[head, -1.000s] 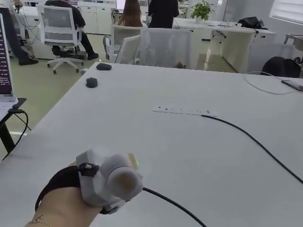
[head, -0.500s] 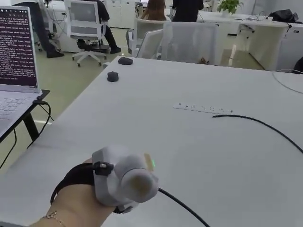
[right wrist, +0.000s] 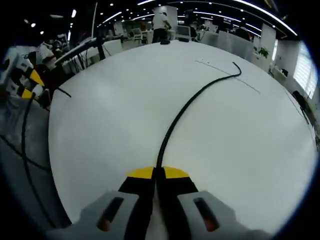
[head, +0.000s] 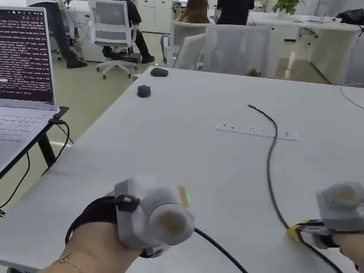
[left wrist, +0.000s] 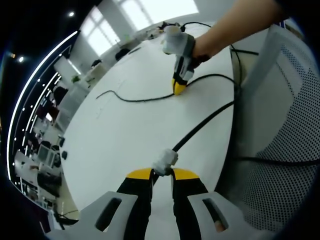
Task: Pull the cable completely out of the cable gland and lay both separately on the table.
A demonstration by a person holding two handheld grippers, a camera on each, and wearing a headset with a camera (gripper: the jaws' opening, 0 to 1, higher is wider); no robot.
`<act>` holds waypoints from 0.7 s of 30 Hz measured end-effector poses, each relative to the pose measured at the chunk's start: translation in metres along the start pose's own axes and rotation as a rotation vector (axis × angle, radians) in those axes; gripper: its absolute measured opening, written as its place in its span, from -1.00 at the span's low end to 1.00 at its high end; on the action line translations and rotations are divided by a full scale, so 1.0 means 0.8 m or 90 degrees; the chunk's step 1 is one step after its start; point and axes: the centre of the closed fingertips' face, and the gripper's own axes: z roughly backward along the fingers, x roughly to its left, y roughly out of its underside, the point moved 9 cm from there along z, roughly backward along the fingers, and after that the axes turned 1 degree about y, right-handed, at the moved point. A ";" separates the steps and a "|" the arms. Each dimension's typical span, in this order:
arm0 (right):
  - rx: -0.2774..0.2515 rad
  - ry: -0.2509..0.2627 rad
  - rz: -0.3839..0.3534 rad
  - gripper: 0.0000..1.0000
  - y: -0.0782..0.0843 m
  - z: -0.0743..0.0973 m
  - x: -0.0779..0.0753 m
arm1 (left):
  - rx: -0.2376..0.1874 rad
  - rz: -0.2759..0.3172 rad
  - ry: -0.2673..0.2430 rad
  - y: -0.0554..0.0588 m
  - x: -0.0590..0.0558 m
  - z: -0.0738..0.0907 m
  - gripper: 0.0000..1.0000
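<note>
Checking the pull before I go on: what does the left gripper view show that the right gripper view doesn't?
Left gripper view: the pale cable gland pinched in the left gripper, the cable running into it, plus a mesh chair back. Right gripper view: the right gripper seen from behind, jaws shut on the cable, and a person standing beyond the table. Both: the cable's free end lying on the white table, and the other gripper at a distance.

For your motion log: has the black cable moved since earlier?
Yes. The cable end crossed the power strip, from its near side to its far side.
</note>
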 end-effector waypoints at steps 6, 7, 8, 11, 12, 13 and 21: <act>-0.017 0.017 0.020 -0.67 -0.042 0.013 0.022 | 0.000 0.002 0.000 0.000 0.000 -0.001 -0.76; -0.023 0.016 0.035 -0.74 -0.049 0.018 0.027 | 0.002 0.000 0.001 0.000 -0.001 -0.002 -0.76; -0.028 0.012 0.045 -0.75 -0.058 0.023 0.035 | 0.001 -0.001 0.001 -0.001 -0.001 -0.003 -0.76; -0.058 -0.063 0.067 -0.73 -0.084 0.032 0.076 | -0.002 -0.002 0.001 -0.002 -0.001 -0.002 -0.76; -0.066 -0.096 0.080 -0.71 -0.093 0.037 0.096 | -0.003 -0.003 0.001 -0.002 -0.001 -0.002 -0.76; -0.070 -0.116 0.084 -0.66 -0.098 0.041 0.109 | -0.004 -0.003 0.001 -0.002 -0.001 -0.002 -0.76; -0.061 -0.264 0.072 -0.52 -0.111 0.045 0.215 | -0.011 -0.010 0.003 -0.006 -0.003 -0.001 -0.76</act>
